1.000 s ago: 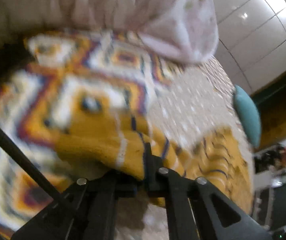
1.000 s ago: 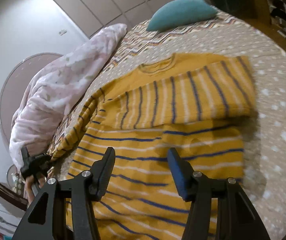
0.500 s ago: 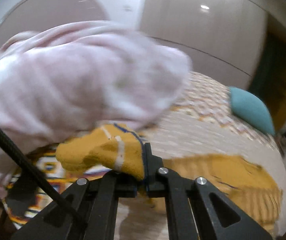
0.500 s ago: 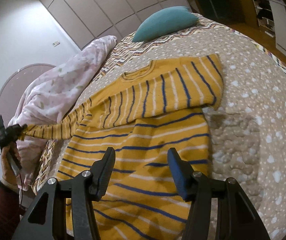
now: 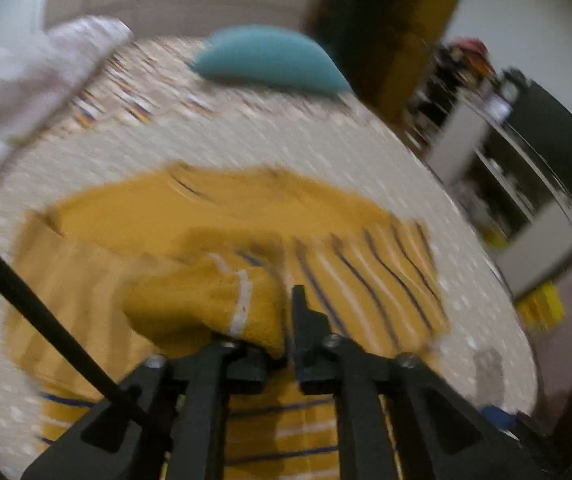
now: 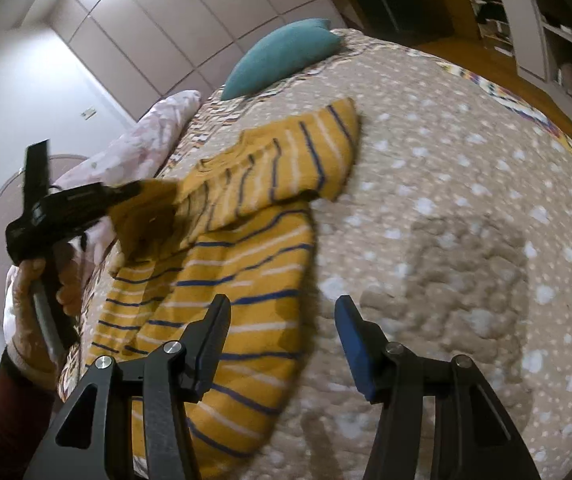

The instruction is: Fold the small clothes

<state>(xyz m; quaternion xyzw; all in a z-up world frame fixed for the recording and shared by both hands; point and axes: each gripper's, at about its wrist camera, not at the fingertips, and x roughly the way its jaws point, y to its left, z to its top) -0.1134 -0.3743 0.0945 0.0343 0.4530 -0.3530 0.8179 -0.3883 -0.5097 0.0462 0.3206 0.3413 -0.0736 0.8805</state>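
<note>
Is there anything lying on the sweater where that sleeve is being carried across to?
Nothing visible. The left gripper, its jaws opening, has the sleeve between them above the sweater. Only the other sleeve, already folded over, lies across the chest. The right gripper hangs open, beside the hem.

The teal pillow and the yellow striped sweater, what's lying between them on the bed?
Only bare bedspread: nothing lies between the teal pillow and the yellow striped sweater. The right wrist view shows it best.
</note>
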